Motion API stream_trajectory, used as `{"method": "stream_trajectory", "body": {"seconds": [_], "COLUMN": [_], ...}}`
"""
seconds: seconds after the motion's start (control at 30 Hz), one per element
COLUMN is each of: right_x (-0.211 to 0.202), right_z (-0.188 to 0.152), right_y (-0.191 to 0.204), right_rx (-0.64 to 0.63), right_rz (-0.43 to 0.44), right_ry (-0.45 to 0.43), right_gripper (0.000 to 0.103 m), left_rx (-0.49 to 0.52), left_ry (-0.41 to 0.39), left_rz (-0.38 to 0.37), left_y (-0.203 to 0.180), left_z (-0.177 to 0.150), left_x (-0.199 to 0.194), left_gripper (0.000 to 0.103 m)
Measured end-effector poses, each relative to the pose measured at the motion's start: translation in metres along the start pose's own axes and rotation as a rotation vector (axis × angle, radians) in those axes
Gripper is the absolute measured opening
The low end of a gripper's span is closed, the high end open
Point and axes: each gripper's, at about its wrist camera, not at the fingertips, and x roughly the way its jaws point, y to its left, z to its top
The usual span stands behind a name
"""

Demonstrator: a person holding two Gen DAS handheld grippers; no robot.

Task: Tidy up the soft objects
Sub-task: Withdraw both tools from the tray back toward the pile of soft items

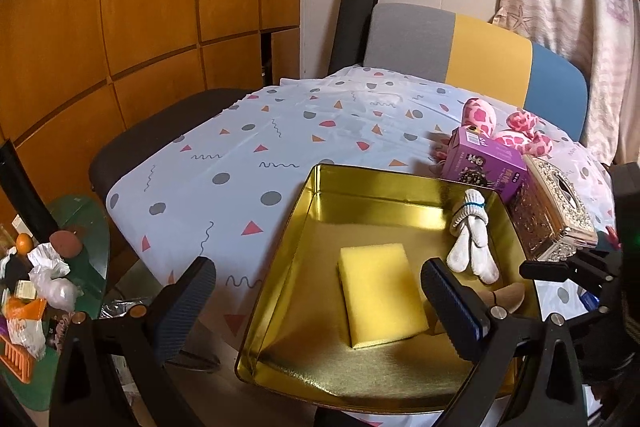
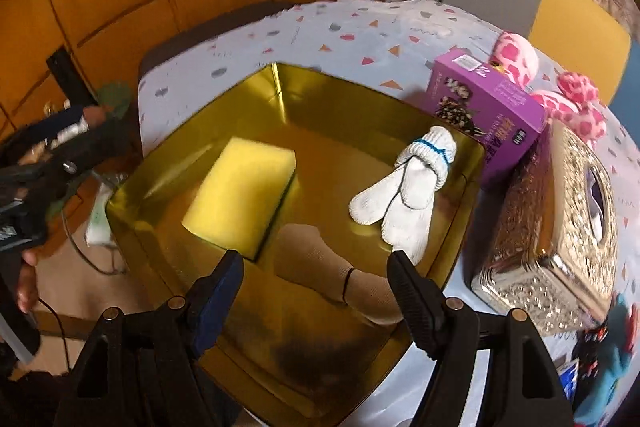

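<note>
Sponge [image 2: 240,187], gloves [image 2: 404,183] and sock [image 2: 340,275] already in tin [image 2: 280,79]; pink plush [image 1: 516,131] left on tabletop [image 1: 280,131]. My left gripper [image 1: 316,291] and right gripper [image 2: 316,279]: fingers apart, empty.

A purple box [image 2: 486,115] is leaning against an ornate tissue box [image 2: 560,227] on the patterned tablecloth [image 1: 248,155], a multicoloured chair [image 1: 472,47] standing behind.

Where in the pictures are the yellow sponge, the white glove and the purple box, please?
yellow sponge [image 1: 380,301], left wrist view, middle of its top face.
white glove [image 2: 408,183], right wrist view, on the palm below the cuff.
purple box [image 2: 496,111], right wrist view, middle of its printed face.
</note>
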Motion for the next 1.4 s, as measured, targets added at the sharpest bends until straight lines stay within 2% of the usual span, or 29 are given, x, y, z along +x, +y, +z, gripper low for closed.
{"method": "stream_trajectory", "body": {"seconds": [0.1, 0.33, 0.67, 0.8, 0.9, 1.13, 1.4], "right_x": [-0.003, -0.035, -0.087, -0.107, -0.126, -0.169, -0.222], "right_z": [-0.001, -0.023, -0.068, -0.086, -0.108, -0.17, -0.254], "right_y": [-0.002, -0.028, -0.083, -0.104, -0.124, -0.171, -0.231], "right_rx": [-0.002, 0.146, 0.358, 0.429, 0.505, 0.686, 1.025], "right_rz": [-0.005, 0.018, -0.061, -0.113, -0.153, -0.282, -0.431], "right_ry": [-0.005, -0.087, -0.205, -0.247, -0.281, -0.329, -0.452], "right_gripper": [0.075, 0.075, 0.076, 0.076, 0.076, 0.076, 0.076], "left_rx": [0.008, 0.054, 0.135, 0.171, 0.197, 0.242, 0.303], "left_ry": [-0.003, -0.005, 0.003, 0.004, 0.0, 0.023, 0.094], "left_rz": [-0.004, -0.052, -0.116, -0.172, -0.192, -0.306, -0.437], "left_y": [-0.002, -0.022, -0.059, -0.076, -0.089, -0.12, -0.168], "left_z": [-0.001, -0.004, -0.01, -0.011, -0.012, -0.013, -0.022], "left_x": [-0.001, -0.005, -0.011, -0.015, -0.018, -0.02, -0.02], "left_gripper": [0.103, 0.103, 0.103, 0.103, 0.103, 0.103, 0.103]}}
